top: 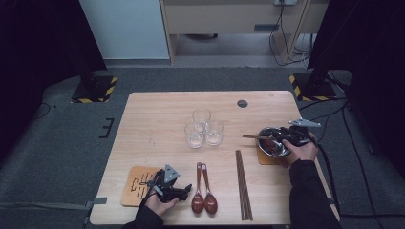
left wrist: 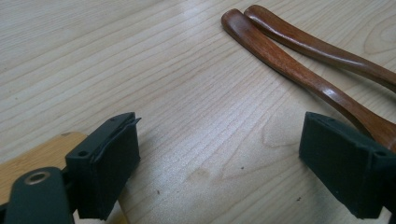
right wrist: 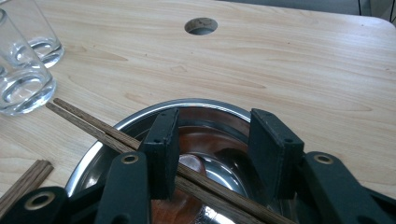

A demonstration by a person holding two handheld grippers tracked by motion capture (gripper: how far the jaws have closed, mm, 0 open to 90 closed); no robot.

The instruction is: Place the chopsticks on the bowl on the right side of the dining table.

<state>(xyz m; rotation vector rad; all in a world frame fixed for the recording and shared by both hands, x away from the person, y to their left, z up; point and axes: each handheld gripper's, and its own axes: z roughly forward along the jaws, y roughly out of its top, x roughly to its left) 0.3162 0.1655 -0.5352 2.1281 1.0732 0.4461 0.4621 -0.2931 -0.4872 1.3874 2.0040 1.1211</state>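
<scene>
My right gripper [right wrist: 212, 154] hangs unclenched over the steel bowl [right wrist: 205, 106], chopsticks [right wrist: 88, 121] lying across the rim under my jaws; I should clear them gently. Left gripper [left wrist: 219, 163] waits open, spoons [left wrist: 299, 60] just ahead

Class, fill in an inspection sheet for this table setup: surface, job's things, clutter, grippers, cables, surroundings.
Surface: wooden table, cable hole.
Job's things: metal bowl on a mat, chopsticks across its rim; two spoons nearby.
Clutter: three glasses, spare chopsticks, wooden coaster.
Grippers: left gripper open over bare table; right gripper open over the bowl, chopsticks between its jaws.
Cables: on the floor at right.
Surroundings: grey carpet, striped stand bases.
</scene>
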